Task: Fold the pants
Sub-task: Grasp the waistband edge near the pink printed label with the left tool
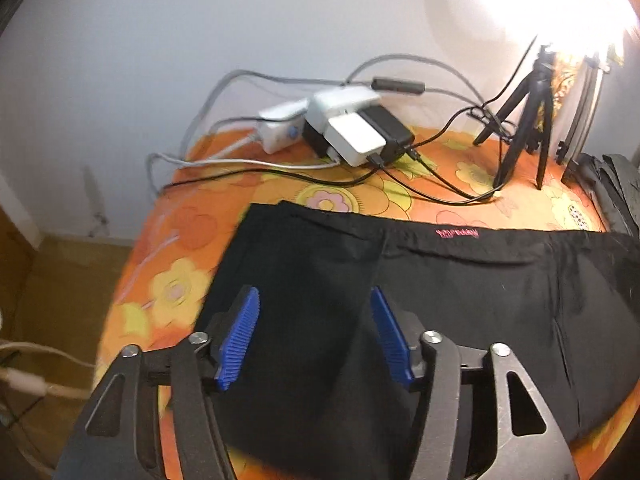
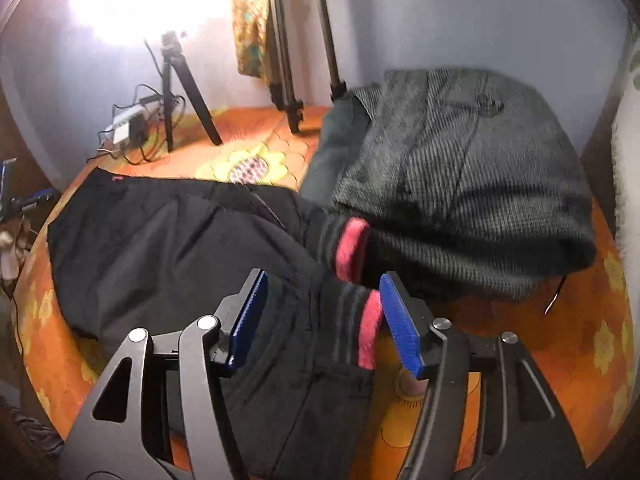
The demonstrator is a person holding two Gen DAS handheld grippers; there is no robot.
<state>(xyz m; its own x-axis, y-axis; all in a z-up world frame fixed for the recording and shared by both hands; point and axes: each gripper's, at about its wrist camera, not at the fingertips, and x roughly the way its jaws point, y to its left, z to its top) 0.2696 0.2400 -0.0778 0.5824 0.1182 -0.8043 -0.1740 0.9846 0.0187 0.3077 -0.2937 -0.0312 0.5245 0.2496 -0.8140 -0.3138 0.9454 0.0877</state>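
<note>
Black pants (image 1: 440, 280) lie spread on an orange flowered table cover (image 1: 180, 248), the waistband with a small pink logo (image 1: 457, 234) toward the far side. My left gripper (image 1: 315, 300) is open and hovers over the waist end of the pants, with nothing between its blue pads (image 1: 240, 336). In the right wrist view the pants (image 2: 160, 248) run left, and the leg ends with pink cuffs (image 2: 370, 332) lie near me. My right gripper (image 2: 324, 286) is open just above the leg ends; the right pad sits beside a pink cuff.
A power strip with chargers and cables (image 1: 352, 128) sits at the table's far edge. A small black tripod (image 1: 528, 120) stands beside it. A pile of dark grey corduroy clothes (image 2: 460, 180) lies at the right, over the far cuff. Tall tripod legs (image 2: 288, 60) stand behind. A bright lamp glares above.
</note>
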